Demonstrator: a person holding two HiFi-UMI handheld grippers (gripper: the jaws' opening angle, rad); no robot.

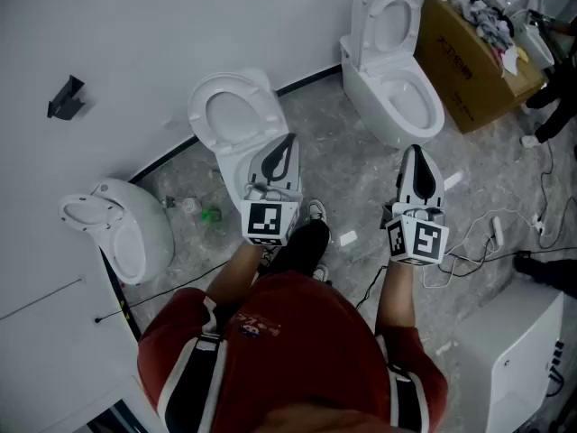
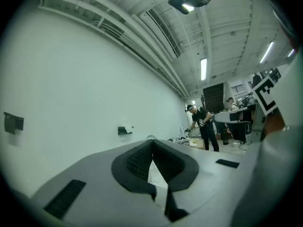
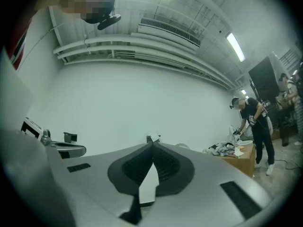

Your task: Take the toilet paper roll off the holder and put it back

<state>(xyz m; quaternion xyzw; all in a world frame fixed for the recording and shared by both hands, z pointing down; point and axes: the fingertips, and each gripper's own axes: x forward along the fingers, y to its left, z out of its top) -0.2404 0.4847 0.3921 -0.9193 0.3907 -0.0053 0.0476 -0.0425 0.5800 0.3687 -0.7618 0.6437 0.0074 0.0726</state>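
Roll (image 2: 128, 128), if that white bit is it, sits on a wall holder (image 2: 123, 131) well ahead, so I judge the task unstarted. Next I must walk up and spread my jaws. My left gripper (image 1: 287, 145) is pressed together and empty above a toilet (image 1: 233, 115). My right gripper (image 1: 415, 156) is the same, near another toilet (image 1: 394, 79). Toilets and floor cables (image 1: 469, 260) crowd my way.

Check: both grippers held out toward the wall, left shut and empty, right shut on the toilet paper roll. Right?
No. The right gripper is shut but empty: the right gripper view shows its jaws together with nothing between them. The rest holds: both point toward the wall, left gripper shut and empty.
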